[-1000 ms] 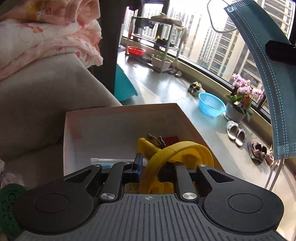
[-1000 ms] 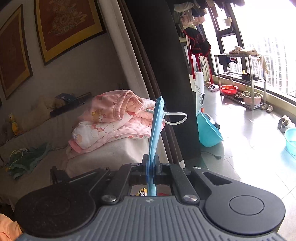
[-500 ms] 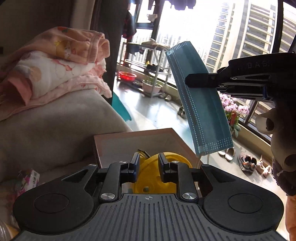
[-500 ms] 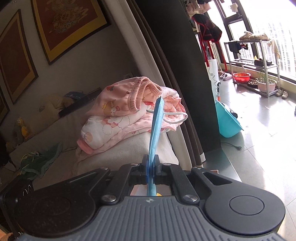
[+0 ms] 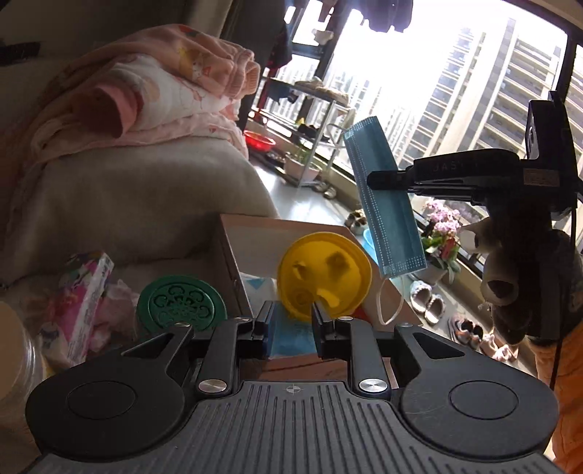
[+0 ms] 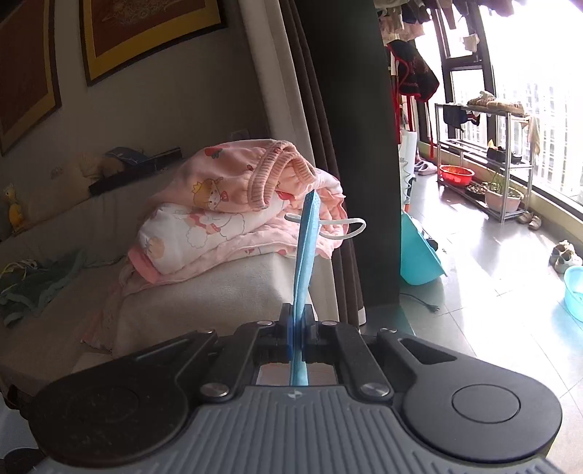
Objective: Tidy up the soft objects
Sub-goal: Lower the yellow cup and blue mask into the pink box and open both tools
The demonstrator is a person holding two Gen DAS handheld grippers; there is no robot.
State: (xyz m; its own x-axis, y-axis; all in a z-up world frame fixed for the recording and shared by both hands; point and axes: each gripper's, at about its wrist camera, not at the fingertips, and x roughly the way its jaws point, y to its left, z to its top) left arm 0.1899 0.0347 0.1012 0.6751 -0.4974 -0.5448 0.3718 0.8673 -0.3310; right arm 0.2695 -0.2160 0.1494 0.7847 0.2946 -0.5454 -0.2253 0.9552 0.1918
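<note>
Black tool (image 5: 289,321), ribbed grey housing, silver screws, orange sleeve

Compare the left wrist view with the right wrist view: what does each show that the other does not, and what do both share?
Only the left wrist view shows the cardboard box, the yellow lid at the left gripper, the green lid, and the right gripper from the side.

Only the right wrist view shows the framed pictures on the wall and the green cloth on the sofa.

Both show the blue face mask clamped in the right gripper, the pink bedding and the red basin.
</note>
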